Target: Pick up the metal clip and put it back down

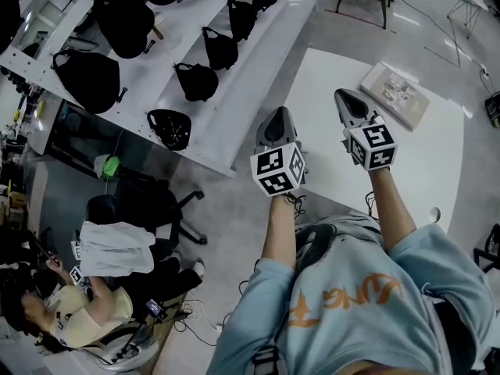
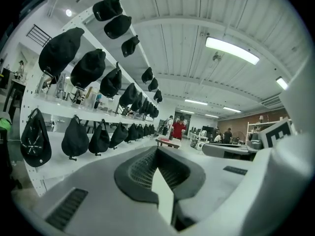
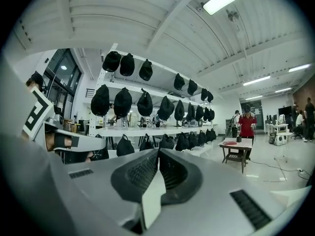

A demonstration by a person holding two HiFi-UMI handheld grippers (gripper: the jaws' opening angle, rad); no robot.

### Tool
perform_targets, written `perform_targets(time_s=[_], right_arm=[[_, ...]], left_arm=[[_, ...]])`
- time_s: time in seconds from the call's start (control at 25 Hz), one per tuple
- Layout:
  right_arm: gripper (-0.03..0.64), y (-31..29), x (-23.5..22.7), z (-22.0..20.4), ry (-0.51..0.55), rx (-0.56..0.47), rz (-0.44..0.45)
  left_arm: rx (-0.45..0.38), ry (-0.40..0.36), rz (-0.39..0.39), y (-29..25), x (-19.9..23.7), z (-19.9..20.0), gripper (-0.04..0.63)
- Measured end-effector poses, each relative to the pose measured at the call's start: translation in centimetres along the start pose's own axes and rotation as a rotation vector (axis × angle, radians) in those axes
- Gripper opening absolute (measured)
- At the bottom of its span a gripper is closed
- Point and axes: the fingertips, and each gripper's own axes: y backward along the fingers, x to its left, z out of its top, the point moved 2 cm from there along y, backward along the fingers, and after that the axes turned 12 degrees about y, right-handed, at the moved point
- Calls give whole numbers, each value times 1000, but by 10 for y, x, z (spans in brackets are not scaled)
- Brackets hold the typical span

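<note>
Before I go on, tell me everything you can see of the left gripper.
The left gripper is a smooth grey tool that tapers to a point, with dark ribbed pads inside its jaws and a cube of black-and-white square markers at its rear. The jaws are together with nothing between them. The person's bare forearm leads up to it. It is raised and aimed out along the shelves of black bags, and in the head view it shows at the white table's left edge.

White table [image 1: 328, 108] w/ a flat pale box [image 1: 396, 94] lying near its far edge & a small white obj [image 1: 434, 214] at its near-right edge; left of table, white shelf rack [image 1: 242, 76] carrying black caps [image 1: 195, 81].
</note>
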Motion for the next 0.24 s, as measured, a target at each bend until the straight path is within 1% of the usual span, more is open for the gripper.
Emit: perform_targets(time_s=[0.24], right_arm=[[32,1,12,-5,11,12,13]], left_arm=[[-4,19,22,11,16,0,9]])
